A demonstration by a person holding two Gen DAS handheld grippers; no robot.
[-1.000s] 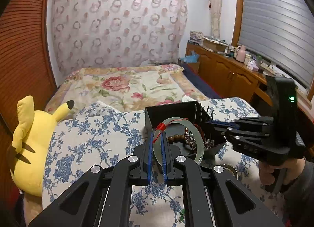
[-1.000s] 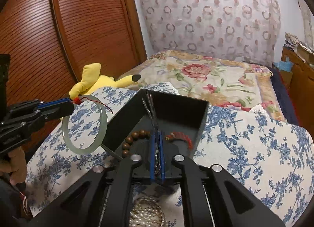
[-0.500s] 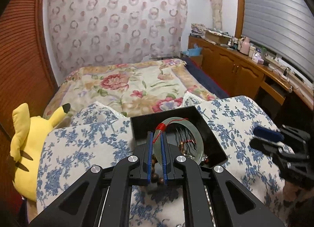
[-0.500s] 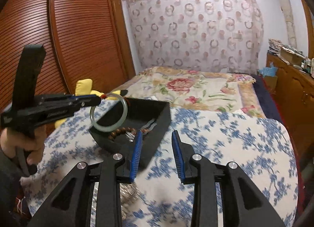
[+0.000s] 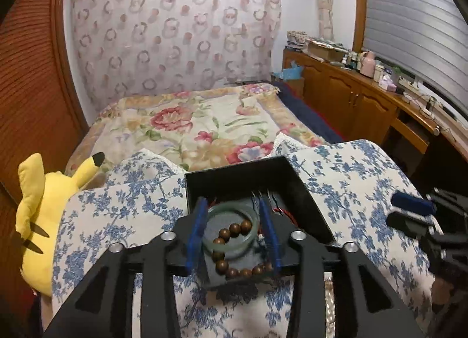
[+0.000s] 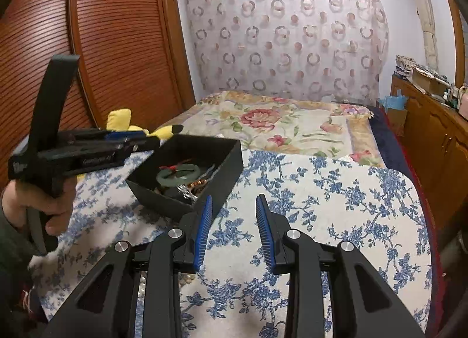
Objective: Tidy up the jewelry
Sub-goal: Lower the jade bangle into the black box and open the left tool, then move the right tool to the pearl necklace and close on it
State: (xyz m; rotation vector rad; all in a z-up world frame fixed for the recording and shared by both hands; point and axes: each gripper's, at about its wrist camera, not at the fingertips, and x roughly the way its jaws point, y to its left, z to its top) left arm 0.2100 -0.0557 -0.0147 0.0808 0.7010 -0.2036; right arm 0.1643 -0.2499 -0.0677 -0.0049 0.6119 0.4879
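Jade bangle point(image 5: 231, 228) flat in black box point(image 5: 310, 191) near cloth's far edge, directly under left gripper point(image 5: 234, 231), just spread, clear of it. Right gripper point(image 6: 232, 229) spread, empty, farther.

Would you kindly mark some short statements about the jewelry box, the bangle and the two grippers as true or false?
1. The green bangle lies inside the black box. True.
2. The left gripper is clamped on the bangle. False: its jaws have just opened and stand apart above the bangle, clear of it.
3. The right gripper holds a bead bracelet. False: its jaws are open with nothing between them, over the blue floral cloth.
4. Brown wooden beads lie in the box with the bangle. True.
5. The yellow plush toy sits inside the box. False: it lies outside, beside the cloth.
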